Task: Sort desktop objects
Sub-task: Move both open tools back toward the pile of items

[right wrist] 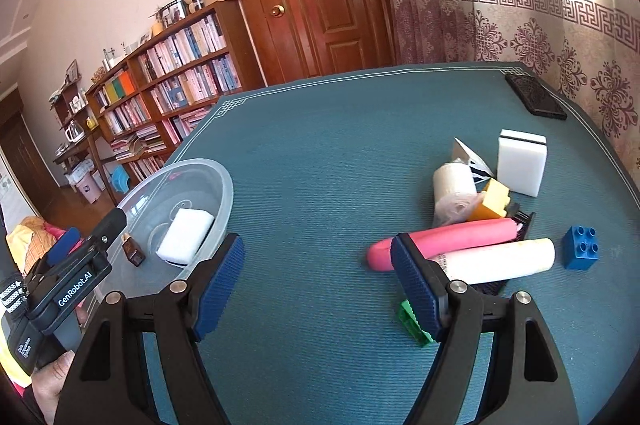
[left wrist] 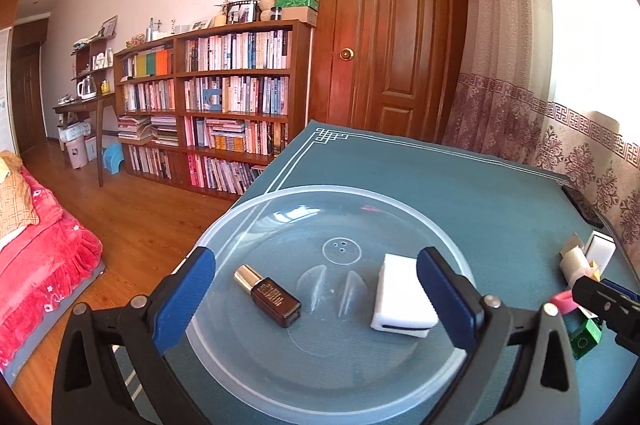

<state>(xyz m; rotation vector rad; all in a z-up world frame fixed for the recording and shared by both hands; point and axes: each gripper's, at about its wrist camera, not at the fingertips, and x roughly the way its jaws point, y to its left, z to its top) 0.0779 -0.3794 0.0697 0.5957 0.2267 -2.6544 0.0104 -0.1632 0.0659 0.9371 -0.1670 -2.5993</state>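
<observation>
Left wrist: our left gripper (left wrist: 316,289) gapes empty over the bowl (left wrist: 248,209), bottle (left wrist: 268,295) and sponge (left wrist: 402,299) inside.
Right wrist: our right gripper (right wrist: 318,283) gapes empty beside the pile.
Next: probably the pink tube (right wrist: 452,241).

The clear bowl (left wrist: 332,305) is viewed closely from above by the left wrist; it is seen far left (right wrist: 180,209) from the right

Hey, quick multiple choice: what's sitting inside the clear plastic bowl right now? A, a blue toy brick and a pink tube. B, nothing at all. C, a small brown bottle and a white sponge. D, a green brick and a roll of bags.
C: the small brown bottle and a white sponge lie inside the clear bowl, while the blue brick and pink tube sit on the table mat outside it.
</observation>
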